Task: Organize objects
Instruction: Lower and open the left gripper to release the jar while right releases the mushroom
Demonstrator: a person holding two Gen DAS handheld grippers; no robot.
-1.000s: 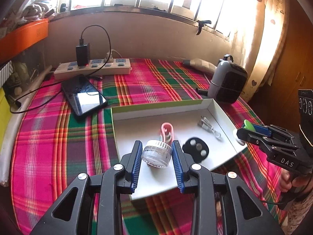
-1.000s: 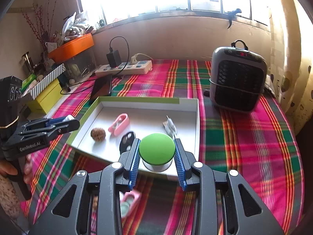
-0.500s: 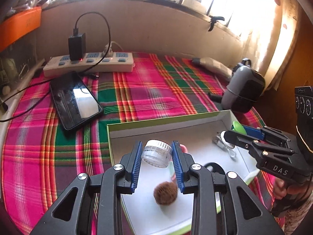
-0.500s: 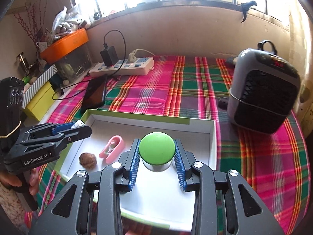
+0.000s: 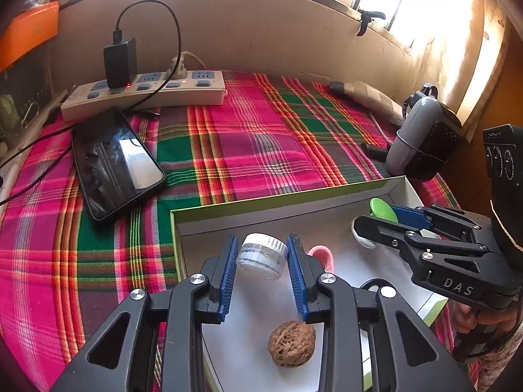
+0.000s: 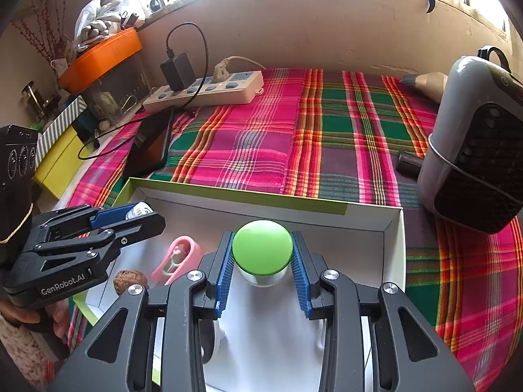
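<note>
Both tools were loaded above the white tray [image 5: 183, 228], the shallow box lying on the plaid-covered table [image 5: 255, 150]. The left tool [image 5: 263, 256] pinched a small clear jar with a white ribbed cap [image 5: 261, 256] between its blue pads, the jar tilted and hanging over the tray's near-left part, just inside the left wall. The right tool [image 6: 261, 261] clamped a green-topped container [image 6: 261, 250] by the sides of its dome, over the tray's right half, short of its far wall.

Already in the tray lay a walnut [image 5: 292, 343], near its front edge, and a pink clip [image 6: 178, 258] toward its middle; the jar hung close to that clip.

Judged from this, the step in hand was setting both pieces down inside the tray. Doing it well would mean lowering each until its base met the tray floor, levelling the tilted jar first, picking bare floor clear of walnut and clip, and only then spreading the pads, so nothing rolled or tipped.
</note>
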